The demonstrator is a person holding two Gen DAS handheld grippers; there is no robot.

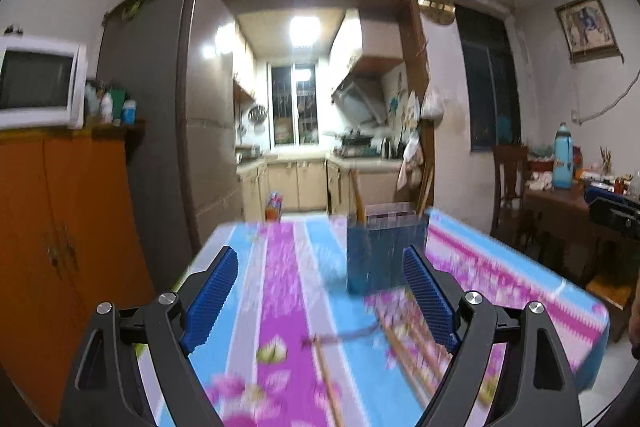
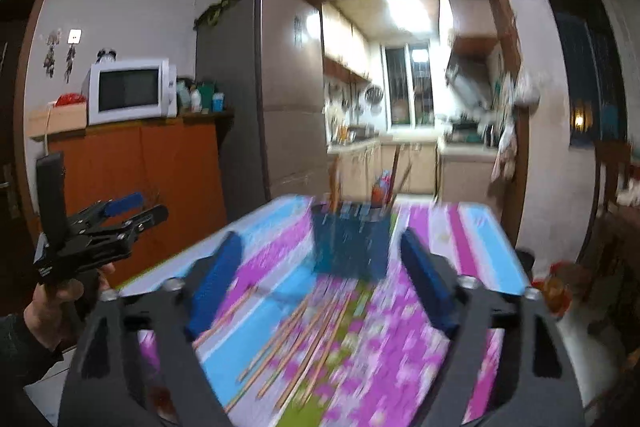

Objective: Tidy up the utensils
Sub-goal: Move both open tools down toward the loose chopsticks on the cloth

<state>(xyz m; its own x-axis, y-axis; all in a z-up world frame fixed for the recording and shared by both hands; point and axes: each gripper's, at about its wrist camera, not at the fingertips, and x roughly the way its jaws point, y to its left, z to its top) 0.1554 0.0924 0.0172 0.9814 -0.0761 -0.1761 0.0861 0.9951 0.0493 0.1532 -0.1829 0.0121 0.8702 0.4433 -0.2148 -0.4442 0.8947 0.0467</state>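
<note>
Both our grippers hang spread and empty above the striped tablecloth (image 1: 280,267), facing the blue utensil holder (image 1: 380,255).

From the right wrist we see what the left wrist cannot: the left gripper (image 2: 136,213) itself, held up in a hand (image 2: 60,303) off the table's left edge, and a loose scatter of chopsticks (image 2: 296,343) lying on the cloth in front of the holder (image 2: 352,247), apart from it. A few more chopsticks stand inside it. The left view catches only a few blurred chopsticks (image 1: 412,347) by its right finger. Our left gripper (image 1: 320,291) is spread wide, gripping nothing; our right gripper (image 2: 320,275) likewise, touching nothing.
</note>
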